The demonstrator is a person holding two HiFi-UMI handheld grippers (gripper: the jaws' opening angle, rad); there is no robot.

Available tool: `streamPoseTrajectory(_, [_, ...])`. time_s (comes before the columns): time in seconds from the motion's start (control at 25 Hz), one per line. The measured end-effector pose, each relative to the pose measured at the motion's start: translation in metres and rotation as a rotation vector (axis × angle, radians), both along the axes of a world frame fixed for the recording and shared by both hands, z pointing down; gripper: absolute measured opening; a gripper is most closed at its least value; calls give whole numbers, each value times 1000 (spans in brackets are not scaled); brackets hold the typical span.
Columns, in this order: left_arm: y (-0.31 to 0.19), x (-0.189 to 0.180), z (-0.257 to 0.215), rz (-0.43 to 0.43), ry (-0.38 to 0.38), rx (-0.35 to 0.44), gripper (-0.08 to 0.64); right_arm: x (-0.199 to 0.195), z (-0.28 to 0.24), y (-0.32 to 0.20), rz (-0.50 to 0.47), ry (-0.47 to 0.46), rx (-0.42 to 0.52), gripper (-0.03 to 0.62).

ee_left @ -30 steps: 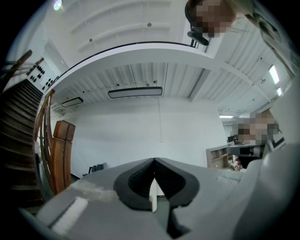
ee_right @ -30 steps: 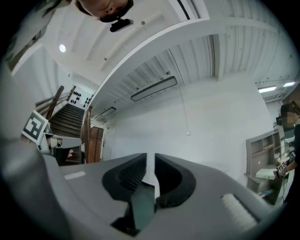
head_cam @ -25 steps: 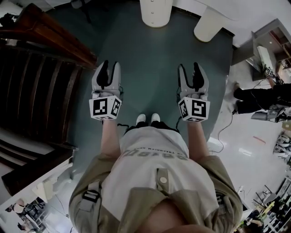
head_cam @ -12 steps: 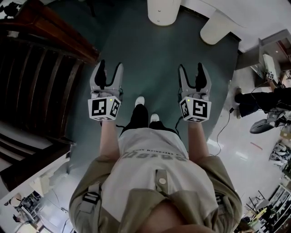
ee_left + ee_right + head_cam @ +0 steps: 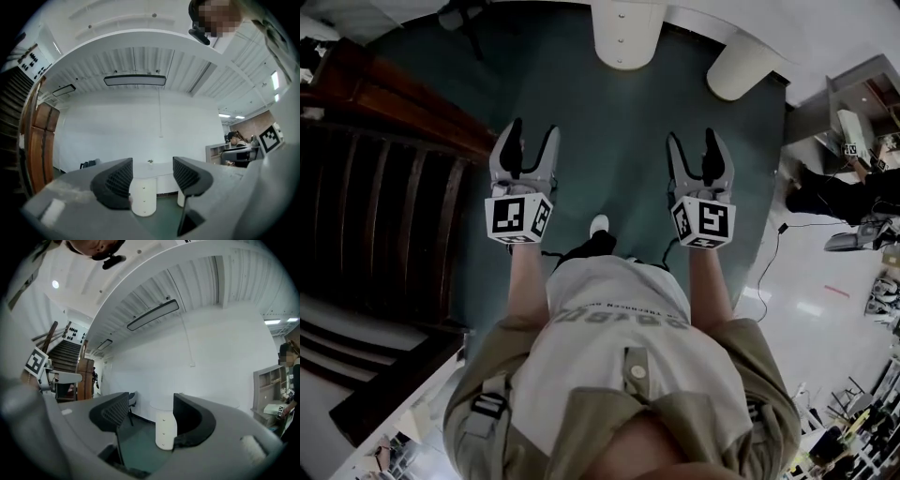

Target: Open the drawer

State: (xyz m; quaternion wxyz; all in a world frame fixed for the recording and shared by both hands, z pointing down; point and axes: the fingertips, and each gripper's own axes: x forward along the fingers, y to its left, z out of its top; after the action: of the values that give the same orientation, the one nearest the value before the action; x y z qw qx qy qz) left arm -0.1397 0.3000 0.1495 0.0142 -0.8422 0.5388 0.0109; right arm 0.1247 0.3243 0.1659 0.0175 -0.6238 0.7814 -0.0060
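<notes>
While the white drawer pedestal [image 5: 623, 28] stood well ahead of both jaw pairs, the approach probably called for closing in level and lining one gripper up with a knob [image 5: 143, 200]. The left gripper [image 5: 533, 133] had just spread its jaws wide, with nothing between them. The right gripper [image 5: 692, 138] had likewise just opened fully, empty and touching nothing.

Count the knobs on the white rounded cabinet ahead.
3, in one vertical line down the front of the white cabinet: a top knob, a middle knob and a bottom knob. Any on its far side would be hidden.
</notes>
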Motion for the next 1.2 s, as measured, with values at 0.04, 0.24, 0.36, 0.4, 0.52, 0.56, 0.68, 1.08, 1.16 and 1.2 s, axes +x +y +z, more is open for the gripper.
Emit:
streamPoseTrajectory(0.04, [-13, -3, -2, 11, 4, 2, 268, -3, -2, -11, 12, -3, 1, 301])
streamPoseTrajectory(0.24, [-67, -16, -9, 59, 8, 15, 268, -16, -10, -56, 61, -6, 13, 301])
streamPoseTrajectory(0.36, [-87, -18, -10, 69, 14, 16, 268, -20, -12, -75, 68, 5, 9, 301])
streamPoseTrajectory(0.4, [-92, -17, -8, 74, 13, 14, 268, -19, -12, -80, 70, 7, 5, 301])
streamPoseTrajectory(0.52, [-104, -13, 2, 84, 7, -12, 268, -17, -6, -93, 75, 8, -17, 301])
streamPoseTrajectory(0.56, [-107, -13, 7, 84, 6, -25, 268, -17, -2, -97, 75, 10, -28, 301])
streamPoseTrajectory(0.68, [-119, -13, 26, 75, 11, -71, 268, -14, 16, -111, 75, 16, -65, 301])
streamPoseTrajectory(1.08, [-232, 37, 26, 65, -4, -55, 268, 36, 26, -223, 70, 4, -60, 301])
streamPoseTrajectory(1.16, [-258, 49, 19, 65, -3, -43, 268, 46, 20, -250, 66, 3, -46, 301])
streamPoseTrajectory(1.2, [-270, 55, 17, 65, -3, -37, 268, 50, 17, -262, 61, 4, -38, 301])
